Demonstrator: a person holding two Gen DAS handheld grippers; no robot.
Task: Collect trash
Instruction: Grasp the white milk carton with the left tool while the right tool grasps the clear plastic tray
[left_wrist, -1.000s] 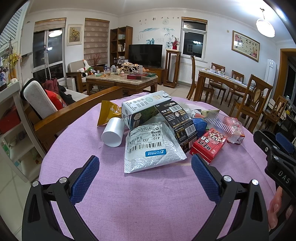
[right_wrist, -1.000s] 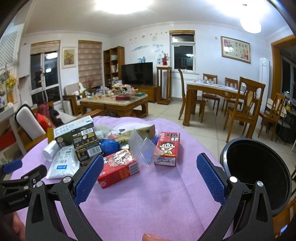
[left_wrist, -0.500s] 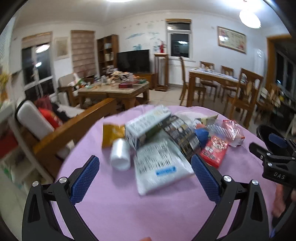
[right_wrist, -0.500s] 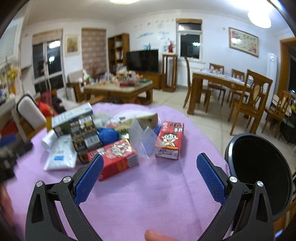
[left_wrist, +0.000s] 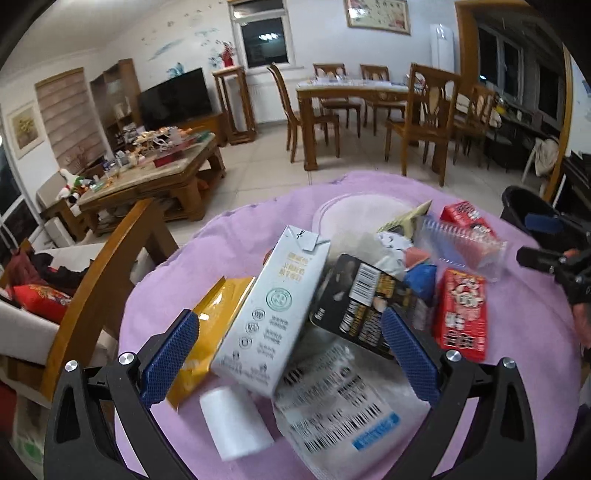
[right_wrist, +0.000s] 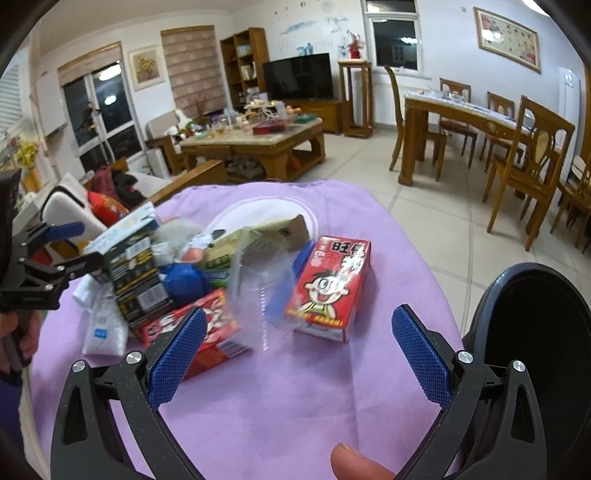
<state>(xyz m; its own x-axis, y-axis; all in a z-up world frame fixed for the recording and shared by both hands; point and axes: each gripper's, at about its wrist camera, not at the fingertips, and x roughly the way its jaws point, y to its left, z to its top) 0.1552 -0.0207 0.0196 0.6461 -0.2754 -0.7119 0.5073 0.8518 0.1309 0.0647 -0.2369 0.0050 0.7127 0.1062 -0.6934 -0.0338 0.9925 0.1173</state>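
A pile of trash lies on the purple-clothed round table (right_wrist: 295, 398). My left gripper (left_wrist: 288, 354) is open and hangs over the pile, its fingers on either side of a white milk carton (left_wrist: 273, 314), with a yellow bag (left_wrist: 214, 317), a black packet (left_wrist: 365, 306), a white cup (left_wrist: 236, 424) and a labelled plastic mailer (left_wrist: 340, 406) around it. My right gripper (right_wrist: 291, 354) is open in front of a clear plastic cup (right_wrist: 258, 291), a red cartoon box (right_wrist: 328, 288) and a second red box (right_wrist: 199, 332). The black bin (right_wrist: 543, 350) stands at the right.
A wooden chair back (left_wrist: 107, 280) touches the table's left side. A dining table with chairs (right_wrist: 480, 133) stands at the far right, a cluttered coffee table (right_wrist: 255, 140) further back. A fingertip (right_wrist: 354, 461) shows at the bottom of the right wrist view.
My left gripper has moved forward and down over the pile, so the milk carton now lies between its fingers. My right gripper has come closer to the red boxes. Both have stayed open.
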